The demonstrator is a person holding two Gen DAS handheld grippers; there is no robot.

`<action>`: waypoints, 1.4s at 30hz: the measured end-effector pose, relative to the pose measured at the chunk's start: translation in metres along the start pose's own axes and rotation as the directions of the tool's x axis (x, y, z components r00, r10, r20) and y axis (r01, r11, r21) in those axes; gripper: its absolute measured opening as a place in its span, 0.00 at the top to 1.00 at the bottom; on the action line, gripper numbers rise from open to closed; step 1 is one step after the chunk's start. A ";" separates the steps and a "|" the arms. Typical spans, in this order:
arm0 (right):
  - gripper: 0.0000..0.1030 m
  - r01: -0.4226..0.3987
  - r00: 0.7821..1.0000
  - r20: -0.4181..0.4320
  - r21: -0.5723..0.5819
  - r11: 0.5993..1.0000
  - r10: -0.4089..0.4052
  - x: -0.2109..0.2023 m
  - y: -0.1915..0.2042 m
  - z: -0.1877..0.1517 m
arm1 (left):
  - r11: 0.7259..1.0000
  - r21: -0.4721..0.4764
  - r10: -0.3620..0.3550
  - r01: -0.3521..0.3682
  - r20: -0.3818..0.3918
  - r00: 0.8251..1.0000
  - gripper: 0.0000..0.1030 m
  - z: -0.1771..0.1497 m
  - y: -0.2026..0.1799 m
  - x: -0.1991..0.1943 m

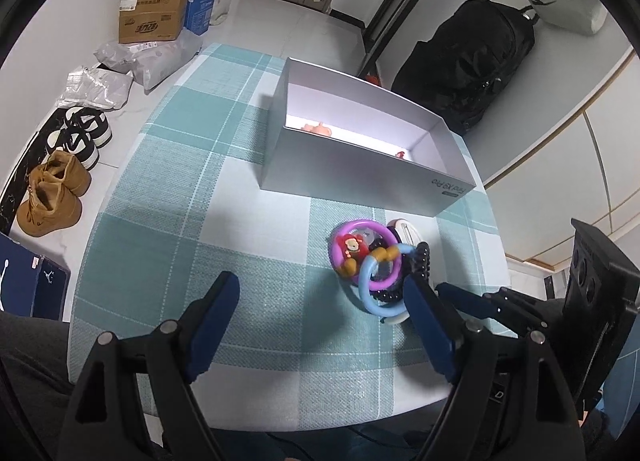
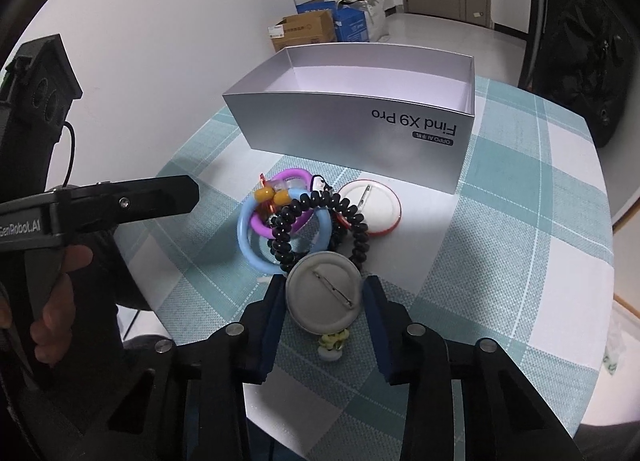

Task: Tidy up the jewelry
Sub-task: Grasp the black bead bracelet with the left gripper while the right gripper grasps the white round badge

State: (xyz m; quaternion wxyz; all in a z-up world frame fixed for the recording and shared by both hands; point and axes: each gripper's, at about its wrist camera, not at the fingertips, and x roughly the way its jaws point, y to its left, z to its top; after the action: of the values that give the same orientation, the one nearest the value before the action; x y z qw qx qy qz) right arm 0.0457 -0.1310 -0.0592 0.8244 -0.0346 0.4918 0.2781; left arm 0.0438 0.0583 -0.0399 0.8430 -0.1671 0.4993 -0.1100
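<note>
A pile of jewelry lies on the checked tablecloth in front of an open silver box [image 1: 360, 165] [image 2: 352, 129]. The pile holds a purple ring [image 1: 362, 255] [image 2: 296, 175], a light blue ring [image 1: 368, 293] [image 2: 246, 239], a black spiral hair tie [image 2: 320, 205] and a white round badge [image 2: 370, 207]. My right gripper [image 2: 322, 291] is shut on a grey round badge [image 2: 322, 297], pin side up, held near the pile. My left gripper [image 1: 320, 293] is open and empty just in front of the pile. Small orange items [image 1: 318, 129] lie inside the box.
A small green and white charm [image 2: 332, 343] lies under the held badge. Cardboard boxes [image 1: 154, 15], shoes [image 1: 56, 193] and a black backpack [image 1: 468, 61] stand on the floor around the table. The table edge [image 1: 280, 423] runs close to me.
</note>
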 end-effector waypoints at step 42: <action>0.97 -0.159 0.974 0.206 0.310 0.937 0.097 -0.052 -0.061 0.001 | 0.968 0.191 -0.141 0.165 -0.134 0.981 0.36 0.001 -0.061 0.034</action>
State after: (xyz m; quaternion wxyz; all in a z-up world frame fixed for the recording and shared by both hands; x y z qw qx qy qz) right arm 0.0579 -0.2038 -0.0286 0.8414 0.1602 0.4522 0.2487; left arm 0.0600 -0.0094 -0.0428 0.8131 -0.1123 0.5208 -0.2345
